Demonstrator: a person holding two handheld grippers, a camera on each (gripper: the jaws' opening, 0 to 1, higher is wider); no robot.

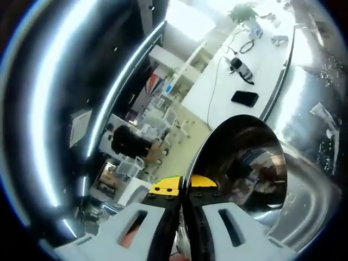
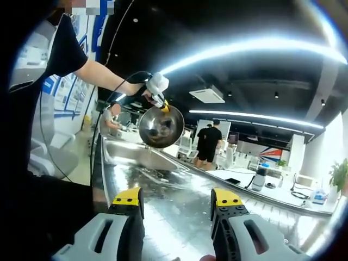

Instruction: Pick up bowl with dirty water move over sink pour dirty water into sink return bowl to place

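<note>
The steel bowl [image 1: 247, 163] is tipped on its side in the left gripper view, its shiny inside facing the camera. My left gripper [image 1: 184, 187] is shut on its rim, the yellow-tipped jaws pressed together. In the right gripper view a person's outstretched arm holds that left gripper [image 2: 157, 89] high, with the bowl [image 2: 161, 126] hanging tilted above the steel sink [image 2: 136, 157]. My right gripper [image 2: 176, 204] stands open over the wet steel drainboard [image 2: 179, 212], with nothing between its fingers. I cannot tell whether water is in the bowl.
Wet steel surface [image 1: 318, 81] lies beside the bowl. A white counter [image 1: 228, 81] carries a black phone [image 1: 244, 98], a bottle [image 1: 239, 66] and cables. A person in black [image 2: 208, 142] stands beyond the sink, with office chairs [image 1: 174, 122] behind.
</note>
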